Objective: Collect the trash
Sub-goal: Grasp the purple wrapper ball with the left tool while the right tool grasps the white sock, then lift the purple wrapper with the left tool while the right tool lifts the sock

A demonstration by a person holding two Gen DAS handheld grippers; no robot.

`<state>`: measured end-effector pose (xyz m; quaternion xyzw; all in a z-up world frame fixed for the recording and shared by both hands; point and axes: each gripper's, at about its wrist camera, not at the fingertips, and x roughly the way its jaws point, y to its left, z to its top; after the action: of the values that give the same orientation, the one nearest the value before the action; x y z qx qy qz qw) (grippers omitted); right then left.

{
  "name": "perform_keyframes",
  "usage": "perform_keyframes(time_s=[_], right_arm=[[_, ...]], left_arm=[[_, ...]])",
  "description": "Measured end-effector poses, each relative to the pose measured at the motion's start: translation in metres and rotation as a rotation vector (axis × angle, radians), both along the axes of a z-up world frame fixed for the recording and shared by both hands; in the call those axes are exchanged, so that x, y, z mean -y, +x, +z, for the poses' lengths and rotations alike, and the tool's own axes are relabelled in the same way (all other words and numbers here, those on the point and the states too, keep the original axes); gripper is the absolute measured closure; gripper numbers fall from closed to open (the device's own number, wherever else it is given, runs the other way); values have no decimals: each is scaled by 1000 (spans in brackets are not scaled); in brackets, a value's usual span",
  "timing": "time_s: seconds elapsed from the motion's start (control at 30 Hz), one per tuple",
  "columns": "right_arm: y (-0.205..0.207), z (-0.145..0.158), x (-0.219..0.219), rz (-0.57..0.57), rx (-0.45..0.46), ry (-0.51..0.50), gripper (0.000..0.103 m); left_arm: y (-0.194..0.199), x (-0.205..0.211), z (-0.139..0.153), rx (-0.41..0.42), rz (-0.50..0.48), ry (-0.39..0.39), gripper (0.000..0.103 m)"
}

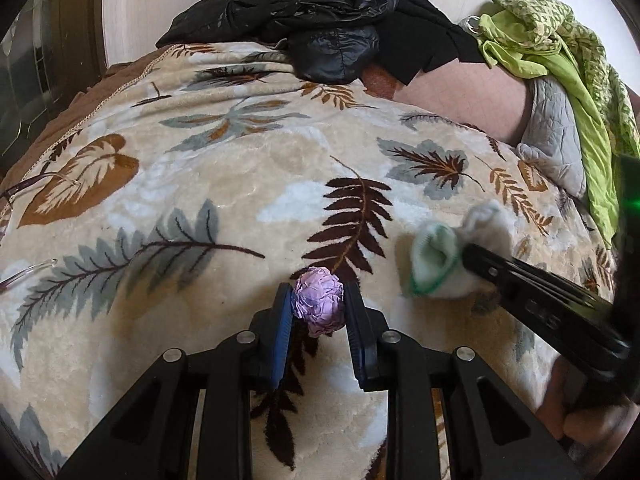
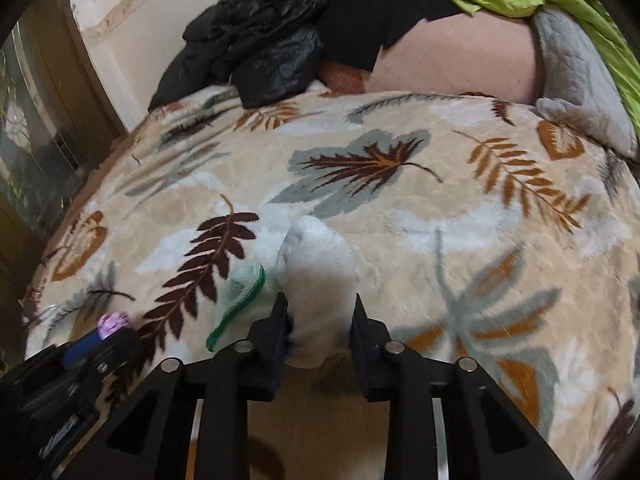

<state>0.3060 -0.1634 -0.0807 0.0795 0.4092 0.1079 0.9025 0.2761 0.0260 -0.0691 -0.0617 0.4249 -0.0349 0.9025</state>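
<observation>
1. A bed fills both views, covered by a cream plush blanket (image 1: pixel 248 184) printed with brown, grey and tan leaves.
2. In the left wrist view, at 9 o'clock on the blanket's left edge, lie thin-framed eyeglasses (image 1: pixel 24 192), only partly in view.
3. At 6 o'clock in that view, the left tongs (image 1: pixel 318 304) are closed on a crumpled lilac paper ball (image 1: pixel 319 300); both blue-lined pads press its sides, and the ball sits at the blanket surface beside a dark brown fern print.
4. At 12 o'clock, at the far end of the bed, a black puffer jacket (image 1: pixel 312 4) lies heaped against the pale wall.
5. At 3 o'clock in the left wrist view, the right tongs (image 2: pixel 318 308) come in from the right onto a white sock (image 2: pixel 320 280) with a green-edged cuff (image 2: pixel 240 300). In the right wrist view the sock lies between both black fingertips, which touch its sides, gripping it on the blanket. This view is slightly blurred.
6. At 1 to 2 o'clock, lime green patterned cloth (image 1: pixel 560 48) drapes over a grey quilted cushion (image 1: pixel 556 136) at the bed's right edge.
</observation>
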Motion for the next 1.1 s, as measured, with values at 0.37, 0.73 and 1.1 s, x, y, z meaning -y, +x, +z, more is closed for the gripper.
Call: perform_keyframes(time_s=[0.37,0.73,1.1], right_arm=[[-117,41,61,-93,99,28,74],[-209,38,105,-199,115,42,74],[-238,45,115,-215,155,84,74]], left_arm=[[-40,55,25,120,-103,100,78],[-101,101,44,211,-184,147,78],[-148,100,46,194,-210,113,78]])
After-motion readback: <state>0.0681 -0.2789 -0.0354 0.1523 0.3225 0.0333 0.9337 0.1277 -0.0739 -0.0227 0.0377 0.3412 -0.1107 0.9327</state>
